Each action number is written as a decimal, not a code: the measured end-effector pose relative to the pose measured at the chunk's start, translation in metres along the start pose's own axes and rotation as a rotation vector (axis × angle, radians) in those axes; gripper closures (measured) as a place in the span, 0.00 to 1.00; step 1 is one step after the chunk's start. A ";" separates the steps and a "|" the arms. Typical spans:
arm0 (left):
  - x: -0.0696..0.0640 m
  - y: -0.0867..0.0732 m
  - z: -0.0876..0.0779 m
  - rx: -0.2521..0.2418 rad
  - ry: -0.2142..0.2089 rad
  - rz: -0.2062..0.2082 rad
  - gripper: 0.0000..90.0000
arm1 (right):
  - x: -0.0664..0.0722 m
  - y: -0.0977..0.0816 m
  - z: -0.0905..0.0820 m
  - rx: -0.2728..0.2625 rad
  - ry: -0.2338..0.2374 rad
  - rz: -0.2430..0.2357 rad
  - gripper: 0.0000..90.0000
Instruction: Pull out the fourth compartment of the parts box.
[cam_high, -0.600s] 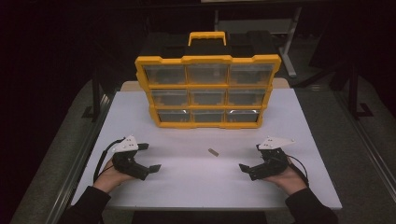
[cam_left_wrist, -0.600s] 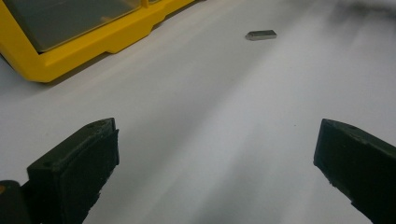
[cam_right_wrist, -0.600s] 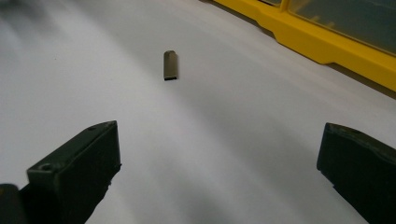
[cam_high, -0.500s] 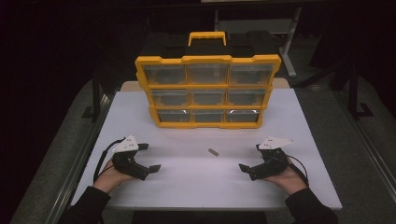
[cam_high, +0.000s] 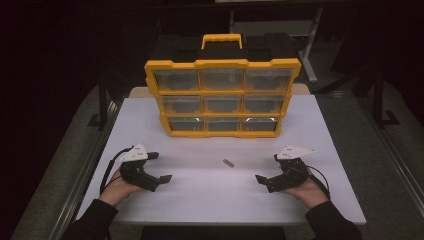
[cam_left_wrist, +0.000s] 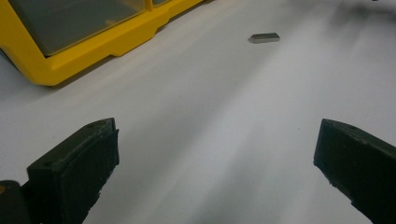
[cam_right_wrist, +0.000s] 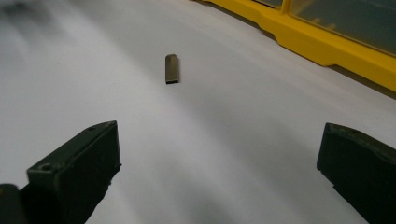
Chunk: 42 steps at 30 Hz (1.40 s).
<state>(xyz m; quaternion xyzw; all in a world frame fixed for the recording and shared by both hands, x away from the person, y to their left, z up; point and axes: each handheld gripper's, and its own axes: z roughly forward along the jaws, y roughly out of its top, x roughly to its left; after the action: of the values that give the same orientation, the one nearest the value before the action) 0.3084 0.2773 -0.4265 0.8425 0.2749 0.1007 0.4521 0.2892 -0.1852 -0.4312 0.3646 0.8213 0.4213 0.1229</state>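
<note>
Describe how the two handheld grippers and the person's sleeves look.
Both the left gripper and the right gripper are black, each with two blocky black jaws bearing flat pads with small screw holes. A pale grey three-cornered plate sits atop each, and a black cable loops from its rear. The sleeves are dark.

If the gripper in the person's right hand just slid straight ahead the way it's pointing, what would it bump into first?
Probably the small metal piece on the white table. It lies ahead of the open right gripper, slightly toward one side, so it might just slip past.
</note>
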 end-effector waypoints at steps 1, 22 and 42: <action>0.000 0.000 0.000 -0.004 -0.001 -0.002 0.00 | 0.000 0.000 0.000 0.001 0.001 0.002 0.00; -0.002 0.008 0.007 -0.005 -0.024 0.006 0.00 | -0.002 0.002 0.003 -0.002 0.011 0.011 0.00; -0.004 0.020 0.020 -0.020 -0.036 0.032 0.00 | -0.001 0.003 0.003 -0.002 0.011 0.008 0.00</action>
<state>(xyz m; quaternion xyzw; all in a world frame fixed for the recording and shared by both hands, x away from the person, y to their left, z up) 0.3208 0.2523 -0.4213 0.8440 0.2522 0.0955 0.4636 0.2928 -0.1829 -0.4308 0.3655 0.8199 0.4248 0.1170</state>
